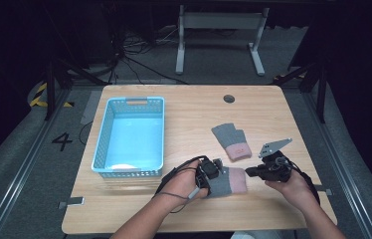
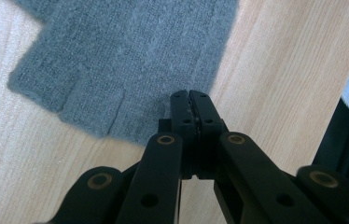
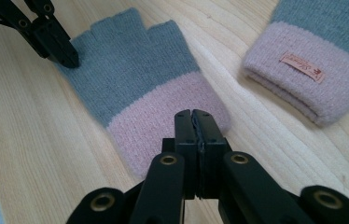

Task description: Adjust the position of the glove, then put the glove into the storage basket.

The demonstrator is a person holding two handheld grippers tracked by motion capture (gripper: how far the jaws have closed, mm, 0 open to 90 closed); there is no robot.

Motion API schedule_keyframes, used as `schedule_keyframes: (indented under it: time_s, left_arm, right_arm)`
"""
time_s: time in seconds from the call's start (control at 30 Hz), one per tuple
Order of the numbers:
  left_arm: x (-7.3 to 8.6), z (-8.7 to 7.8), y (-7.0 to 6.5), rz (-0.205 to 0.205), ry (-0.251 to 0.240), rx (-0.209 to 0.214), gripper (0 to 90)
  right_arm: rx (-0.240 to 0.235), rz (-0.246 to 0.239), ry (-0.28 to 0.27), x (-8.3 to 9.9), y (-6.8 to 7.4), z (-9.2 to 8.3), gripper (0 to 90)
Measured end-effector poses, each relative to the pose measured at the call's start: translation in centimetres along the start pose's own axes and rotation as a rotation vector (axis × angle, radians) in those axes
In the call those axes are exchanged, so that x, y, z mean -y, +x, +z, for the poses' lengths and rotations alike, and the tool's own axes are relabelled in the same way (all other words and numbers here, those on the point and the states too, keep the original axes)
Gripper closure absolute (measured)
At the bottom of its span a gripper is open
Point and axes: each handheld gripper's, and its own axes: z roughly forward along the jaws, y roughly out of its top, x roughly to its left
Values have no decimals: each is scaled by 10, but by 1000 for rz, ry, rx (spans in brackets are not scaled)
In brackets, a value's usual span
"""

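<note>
The nearer glove (image 1: 226,181) lies flat near the table's (image 1: 184,107) front edge, long axis crosswise: left gripper (image 1: 213,169) pinches its fingertip hem, right gripper (image 1: 251,172) its pink cuff (both fingers pressed together on fabric).

The near glove (image 1: 230,181) lies on the table (image 1: 184,119) between the left gripper (image 1: 215,169) and the right gripper (image 1: 249,172), the second glove (image 1: 231,140) just beyond them, the basket (image 1: 102,144) left of the left gripper.
</note>
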Motion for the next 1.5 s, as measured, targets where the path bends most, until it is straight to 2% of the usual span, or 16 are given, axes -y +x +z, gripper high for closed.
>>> schedule_keyframes:
  time_s: [0.07, 0.17, 0.27, 0.33, 0.47, 0.53, 0.63, 0.73, 0.9, 1.07, 1.17, 1.33, 1.5]
  left_arm:
    - [0, 0, -1, 1, -3, 10, 898]
    - [0, -1, -1, 1, -8, 2, 898]
    - [2, -11, 0, -8, -63, 0, 836]
    - [3, -18, 1, -10, -92, 15, 807]
    - [6, -29, 0, -9, -123, -3, 769]
    - [9, -40, 1, -18, -160, -18, 758]
    - [11, -47, 1, -20, -178, -27, 750]
    - [15, -58, 3, -33, -232, -43, 737]
    - [22, -71, 5, -37, -270, -61, 711]
    - [28, -78, 8, -57, -260, -62, 691]
    - [30, -80, 10, -56, -252, -64, 691]
    - [35, -85, 13, -79, -260, -70, 689]
    - [39, -88, 18, -104, -254, -82, 683]
  right_arm:
    - [2, 6, -3, 0, 0, -1, 895]
    - [5, 8, -4, 1, 0, -1, 896]
    - [5, 5, -8, 1, -1, -3, 895]
    - [11, 14, -8, 1, -2, -3, 895]
    - [15, 18, -13, 2, -1, -5, 894]
    - [18, 17, -13, 2, -1, -5, 894]
    - [21, 24, -15, 3, -2, -7, 894]
    - [23, 28, -18, 3, -2, -7, 894]
    - [26, 33, -20, 4, -3, -8, 893]
    - [24, 41, -24, 3, -3, -8, 892]
    - [21, 40, -22, 2, -3, -8, 891]
    - [16, 40, -24, 2, -4, -7, 880]
    - [19, 48, -34, -8, -6, -7, 875]
